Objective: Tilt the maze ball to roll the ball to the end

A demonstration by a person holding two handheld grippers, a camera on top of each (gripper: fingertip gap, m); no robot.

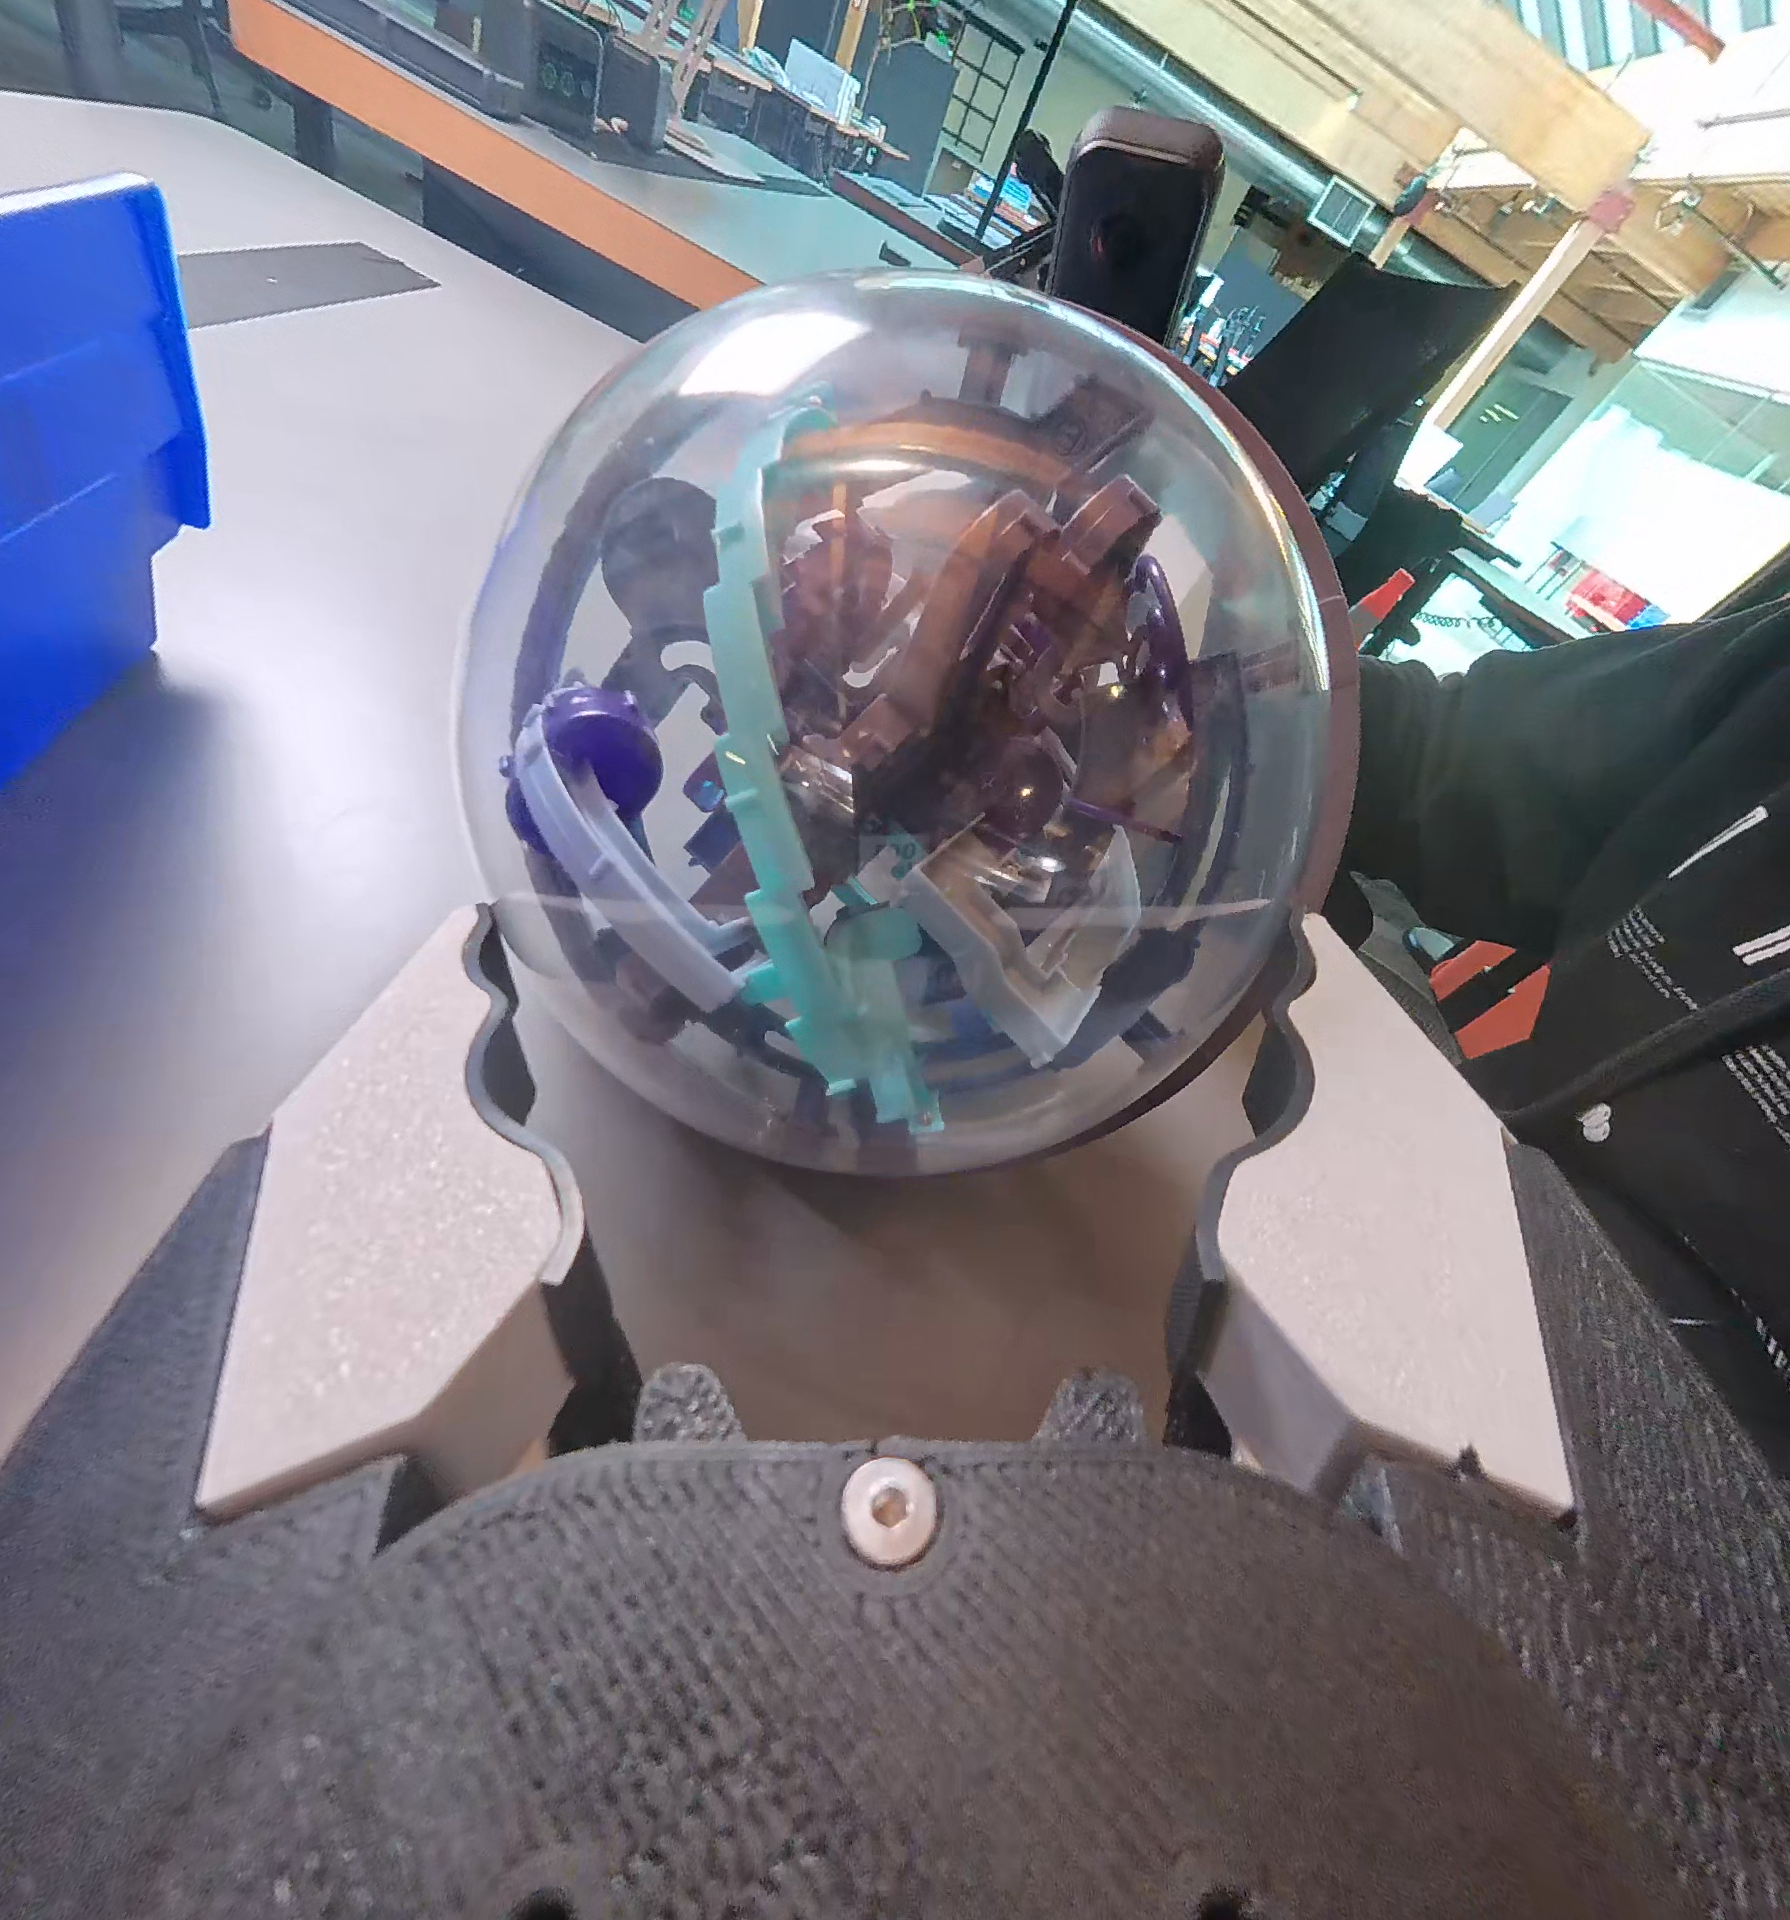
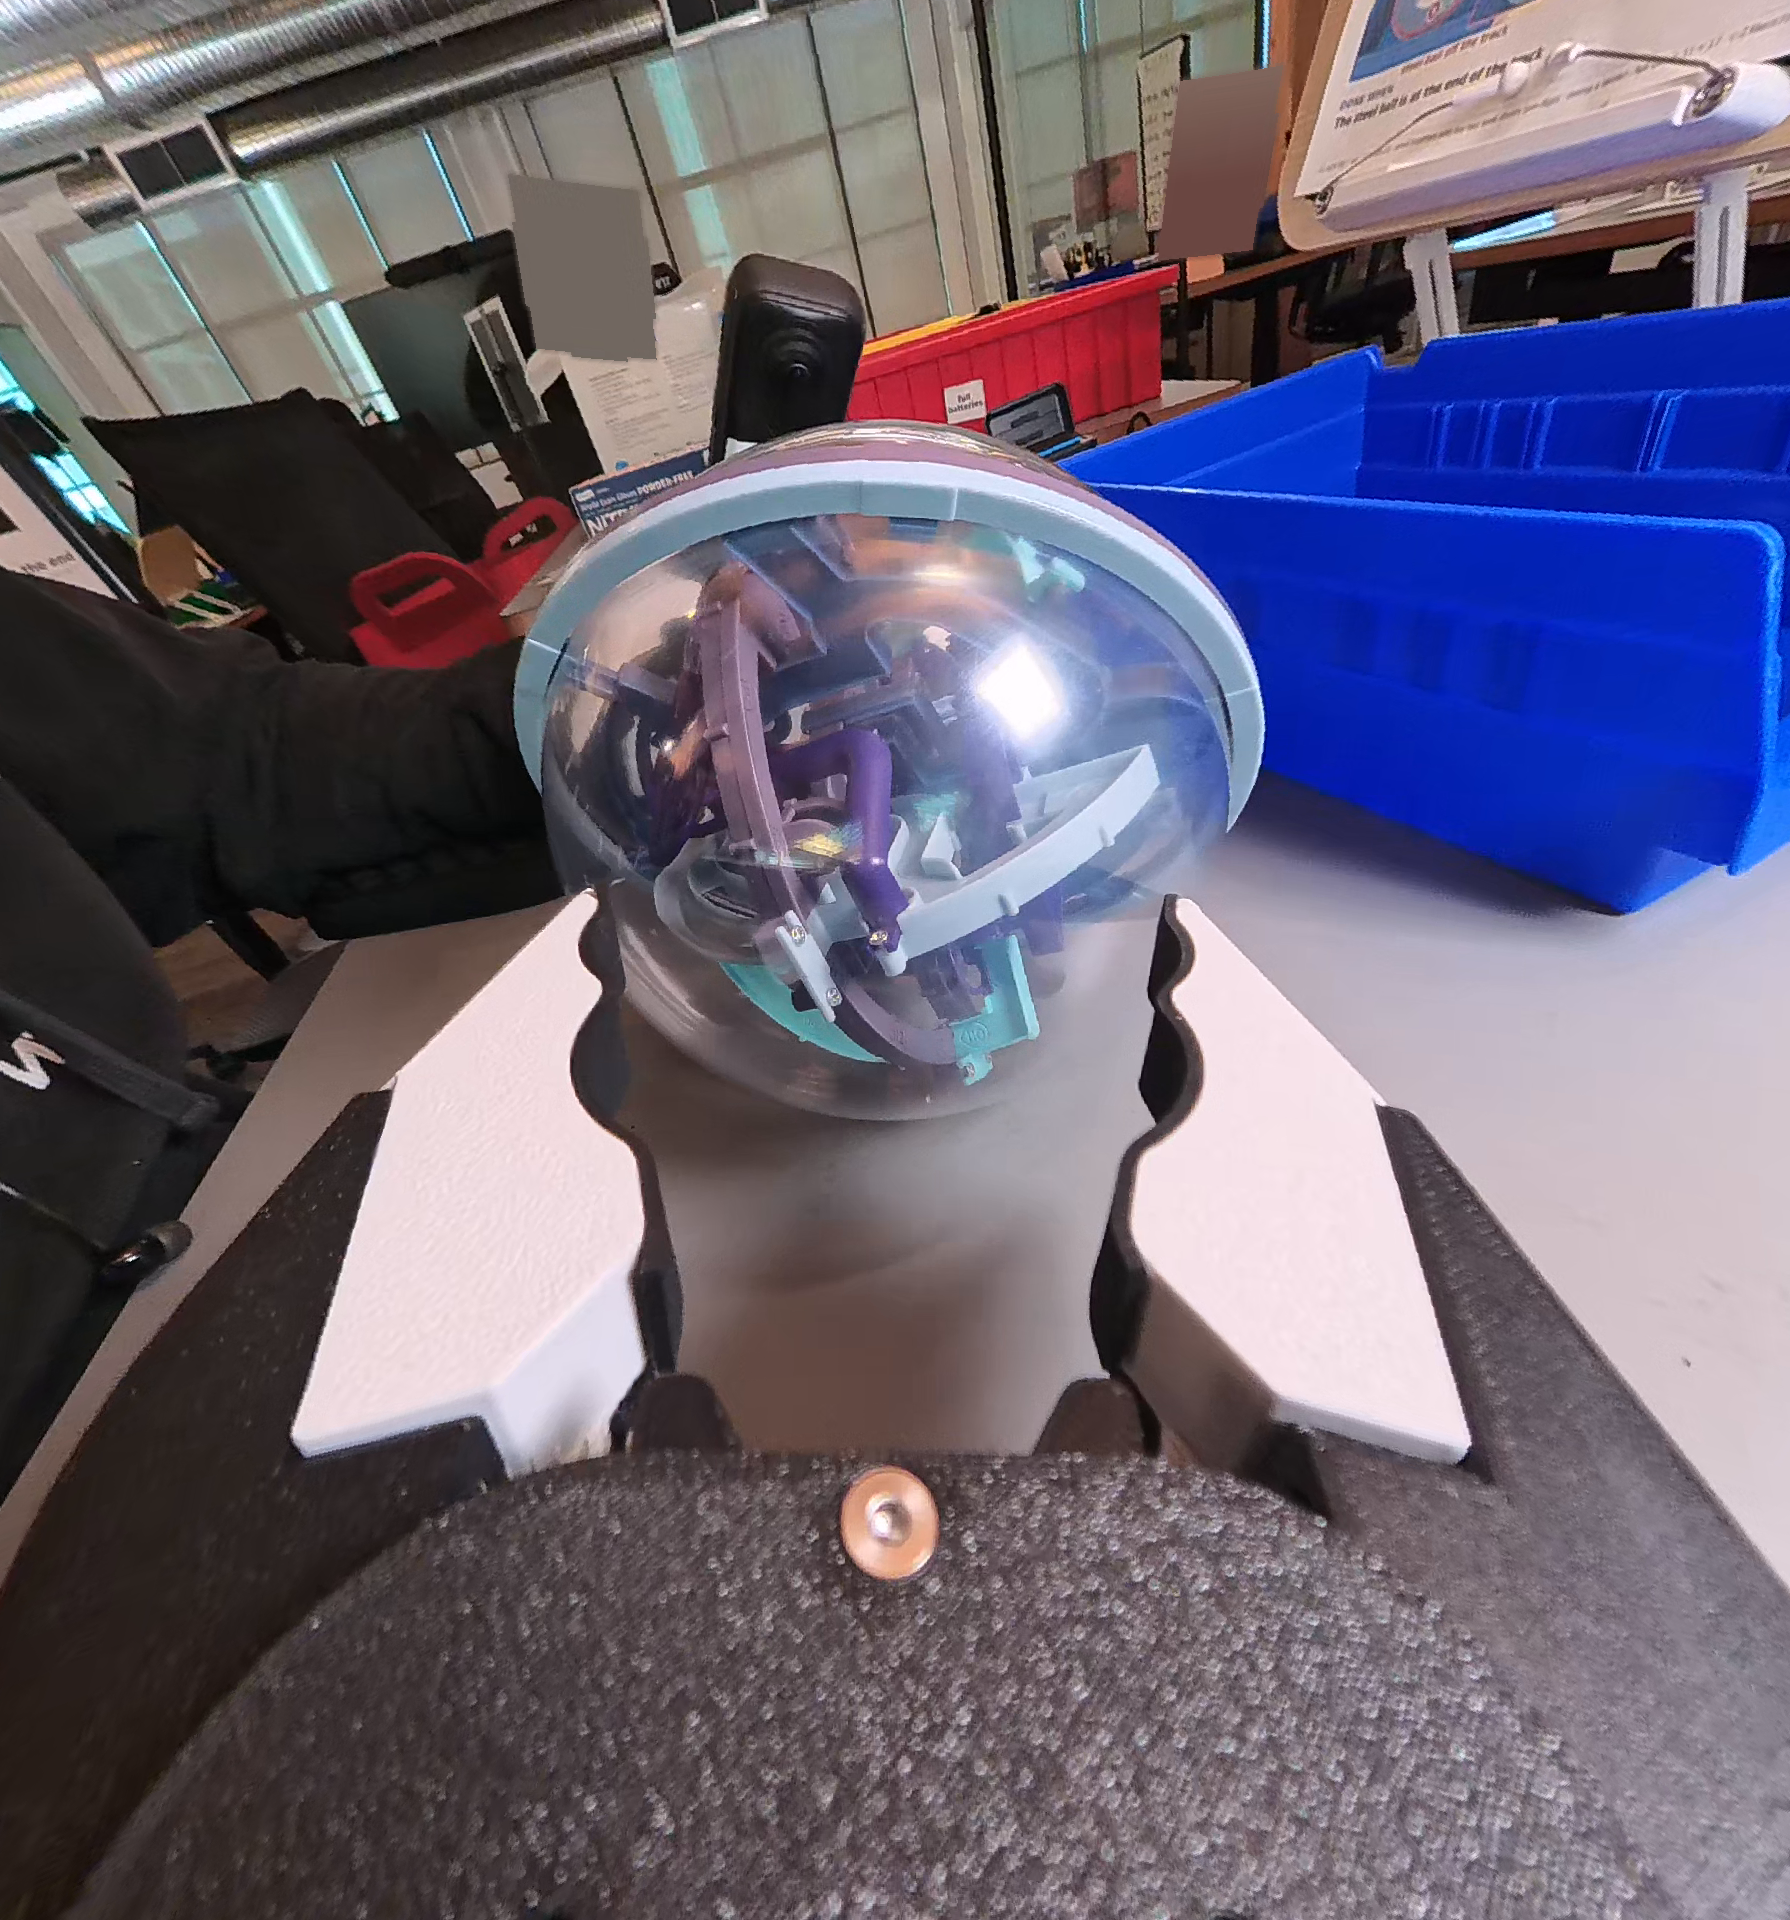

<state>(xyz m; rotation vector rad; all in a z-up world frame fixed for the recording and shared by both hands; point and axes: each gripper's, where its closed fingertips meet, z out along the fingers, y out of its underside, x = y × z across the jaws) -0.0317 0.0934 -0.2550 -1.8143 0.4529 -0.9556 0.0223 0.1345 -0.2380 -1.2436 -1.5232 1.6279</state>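
- Left claw (image 1: 891,925): jaws spread wide, tips against the lower flanks of the maze ball (image 1: 901,717); we judge it gripped.
- Right claw (image 2: 886,935): the sphere sits between its tips; whether the pads press, we cannot tell.
- Ball appears lifted just above the grey tabletop (image 2: 1493,1039), beside a blue bin (image 2: 1556,623).
- Handling, our judgement: light, rigid, slick clear shell; hold low on opposite flanks and tilt gently.

One clear plastic maze ball (image 1: 901,717). Two blue plastic bins (image 2: 1556,623), at two o'clock. One red plastic bin (image 2: 1016,353), at twelve o'clock. One grey tabletop (image 2: 1545,1039).
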